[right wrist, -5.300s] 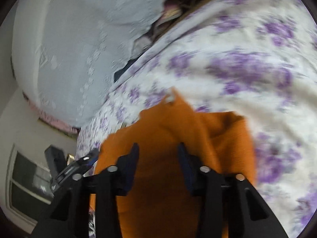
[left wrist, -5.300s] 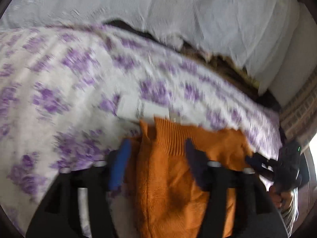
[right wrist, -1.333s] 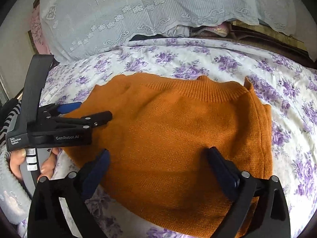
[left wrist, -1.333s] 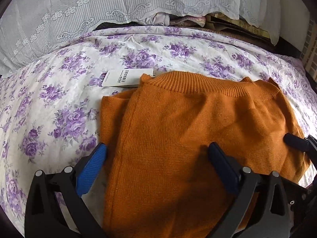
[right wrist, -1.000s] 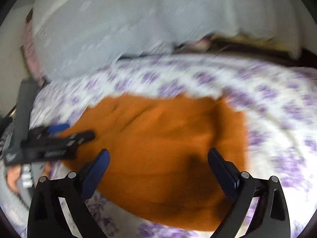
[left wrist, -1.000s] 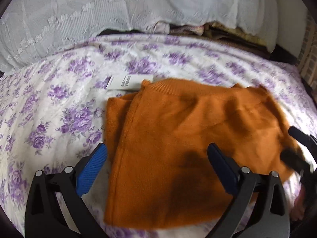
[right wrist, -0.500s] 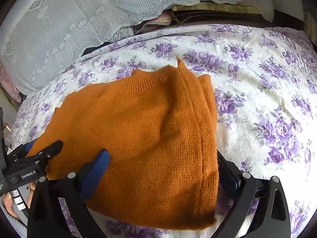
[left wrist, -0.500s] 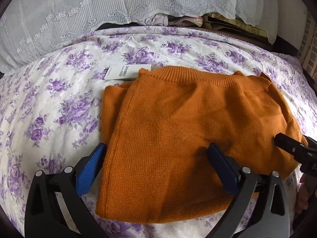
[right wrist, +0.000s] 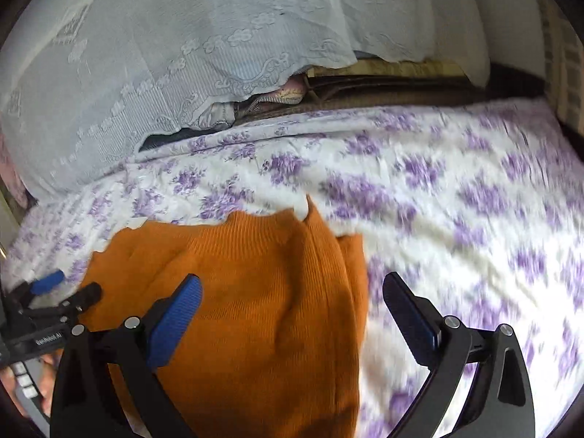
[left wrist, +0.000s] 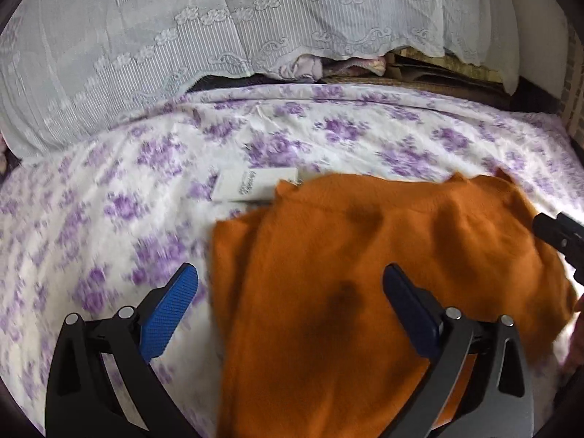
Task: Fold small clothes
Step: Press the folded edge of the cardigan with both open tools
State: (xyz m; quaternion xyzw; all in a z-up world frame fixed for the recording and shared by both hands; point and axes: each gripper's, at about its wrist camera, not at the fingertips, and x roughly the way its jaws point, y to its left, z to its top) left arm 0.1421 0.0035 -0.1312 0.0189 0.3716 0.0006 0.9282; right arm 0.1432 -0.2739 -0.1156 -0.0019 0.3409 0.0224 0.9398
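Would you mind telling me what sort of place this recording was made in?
Most likely a bedroom: the orange sweater lies on a floral bedsheet, with a lace cover draped over piled bedding behind.

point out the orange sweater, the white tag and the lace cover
orange sweater (left wrist: 365, 273): left wrist view, middle of the knit body
white tag (left wrist: 252, 184): left wrist view, its printed face
lace cover (left wrist: 219, 29): left wrist view, striped middle

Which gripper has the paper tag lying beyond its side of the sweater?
The left gripper: the white tag lies past the sweater collar in its view. The right gripper shows only bedsheet there.
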